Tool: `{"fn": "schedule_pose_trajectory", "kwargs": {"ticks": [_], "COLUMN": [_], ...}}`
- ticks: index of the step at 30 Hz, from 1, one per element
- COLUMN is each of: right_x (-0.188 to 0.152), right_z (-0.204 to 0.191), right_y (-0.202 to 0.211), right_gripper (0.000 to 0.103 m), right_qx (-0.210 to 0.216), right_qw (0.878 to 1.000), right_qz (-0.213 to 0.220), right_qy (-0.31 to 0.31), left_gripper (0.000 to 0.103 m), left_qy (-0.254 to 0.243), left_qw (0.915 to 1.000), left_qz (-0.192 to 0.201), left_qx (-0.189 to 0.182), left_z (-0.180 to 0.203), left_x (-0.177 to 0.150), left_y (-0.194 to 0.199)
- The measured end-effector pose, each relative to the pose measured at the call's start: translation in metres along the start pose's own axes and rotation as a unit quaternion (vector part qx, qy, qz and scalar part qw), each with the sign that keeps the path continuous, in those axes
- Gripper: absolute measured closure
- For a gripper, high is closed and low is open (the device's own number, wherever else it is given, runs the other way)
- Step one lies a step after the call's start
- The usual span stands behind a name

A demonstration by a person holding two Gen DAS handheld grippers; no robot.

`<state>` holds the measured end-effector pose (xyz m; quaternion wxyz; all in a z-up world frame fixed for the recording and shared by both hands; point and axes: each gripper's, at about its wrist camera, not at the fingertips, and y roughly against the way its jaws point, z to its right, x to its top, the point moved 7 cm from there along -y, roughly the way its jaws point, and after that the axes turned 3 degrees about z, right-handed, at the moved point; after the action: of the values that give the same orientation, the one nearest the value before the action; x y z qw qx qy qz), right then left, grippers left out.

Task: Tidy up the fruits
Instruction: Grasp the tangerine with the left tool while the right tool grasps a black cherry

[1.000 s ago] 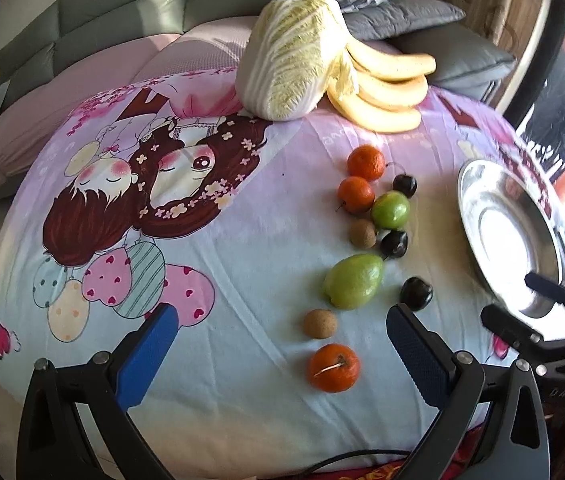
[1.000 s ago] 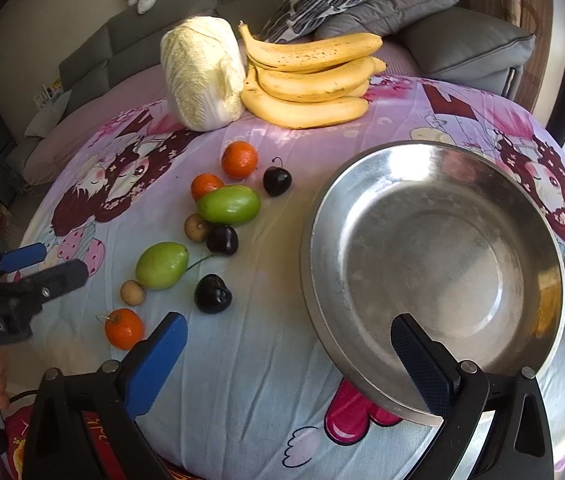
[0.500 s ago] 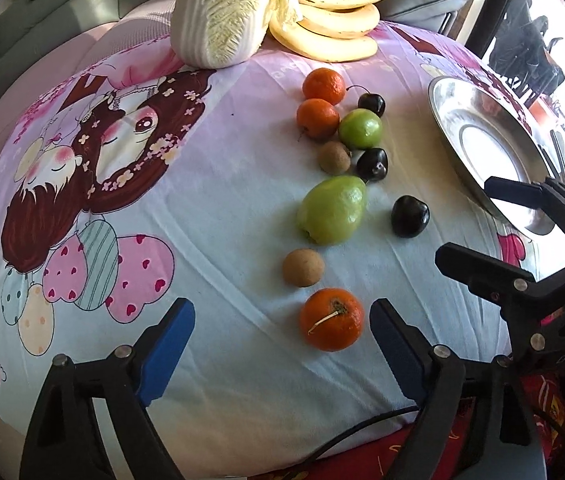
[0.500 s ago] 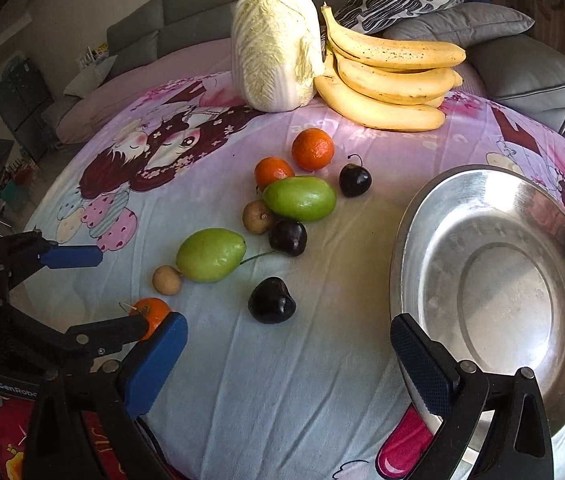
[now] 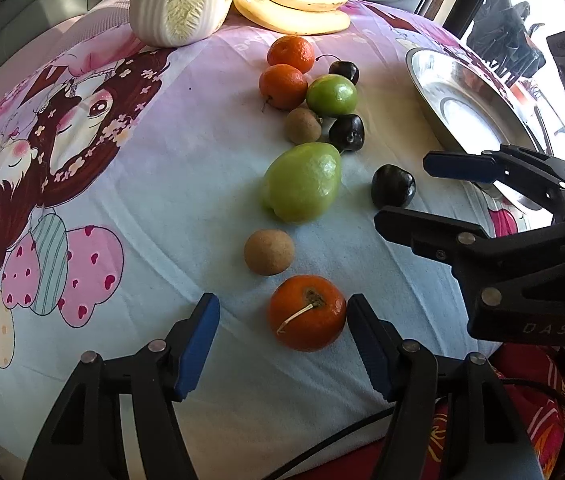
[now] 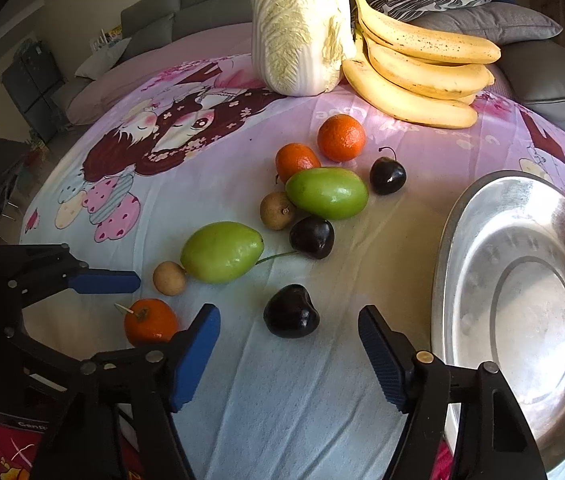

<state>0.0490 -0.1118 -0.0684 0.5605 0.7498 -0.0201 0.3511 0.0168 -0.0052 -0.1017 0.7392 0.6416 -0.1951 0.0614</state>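
Two tongs: left tongs (image 5: 282, 332) and right tongs (image 6: 288, 346) both spread wide, nothing clasped.
Change: over the last second the left tongs have advanced from well back to straddle the stemmed orange mandarin (image 5: 307, 312) near the front edge of the cartoon-print cloth surface (image 5: 122, 200); the right-hand pad (image 5: 366, 344) looks to be touching it, the other pad apart.
Right side: its tongs have swung from the shiny steel basin (image 6: 522, 300) toward the glossy black plum (image 6: 291, 312).
Meaning: sorting seems about to begin; the basin is empty and all fruit lies on the cloth.
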Motion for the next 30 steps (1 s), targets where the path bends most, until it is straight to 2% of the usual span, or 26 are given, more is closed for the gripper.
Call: {"fn": "schedule_pose_trajectory", "kwargs": {"ticks": [1, 3, 6, 8, 11, 14, 16, 25, 30], "right_x": [0.000, 0.000, -0.001, -0.001, -0.001, -0.002, -0.002, -0.001, 0.006], "right_z": [0.000, -0.001, -0.001, 0.000, 0.000, 0.001, 0.001, 0.001, 0.003], "right_y": [-0.001, -0.005, -0.010, -0.011, -0.012, -0.012, -0.012, -0.007, 0.008], "right_gripper": [0.032, 0.043, 0.055, 0.056, 0.064, 0.065, 0.070, 0.070, 0.070], "right_qx": [-0.001, -0.002, -0.005, -0.006, -0.007, -0.008, -0.010, -0.010, -0.009], "right_qw": [1.000, 1.000, 1.000, 1.000, 1.000, 1.000, 1.000, 1.000, 1.000], "right_qz": [-0.001, -0.006, -0.013, -0.013, -0.015, -0.016, -0.016, -0.013, 0.006], "right_qy": [0.001, 0.002, 0.004, 0.006, 0.006, 0.006, 0.007, 0.007, -0.001], "left_gripper": [0.037, 0.046, 0.048, 0.054, 0.064, 0.064, 0.064, 0.064, 0.064], "left_qy": [-0.001, -0.003, -0.005, -0.008, -0.013, -0.015, -0.013, -0.002, 0.018], "left_qw": [1.0000, 1.0000, 1.0000, 1.0000, 0.9998, 0.9998, 0.9998, 0.9997, 0.9991], "left_qz": [0.000, 0.001, 0.002, 0.003, 0.005, 0.007, 0.009, 0.023, 0.036], "left_qx": [-0.001, -0.003, -0.003, -0.006, -0.011, -0.008, -0.007, 0.005, 0.011], "left_z": [0.000, 0.001, 0.002, 0.004, 0.011, 0.015, 0.017, 0.016, 0.013], "left_x": [-0.001, -0.001, 0.000, -0.002, -0.002, -0.004, -0.003, -0.004, 0.000], "left_y": [-0.001, -0.002, -0.002, -0.001, 0.000, 0.000, 0.001, 0.023, 0.041]}}
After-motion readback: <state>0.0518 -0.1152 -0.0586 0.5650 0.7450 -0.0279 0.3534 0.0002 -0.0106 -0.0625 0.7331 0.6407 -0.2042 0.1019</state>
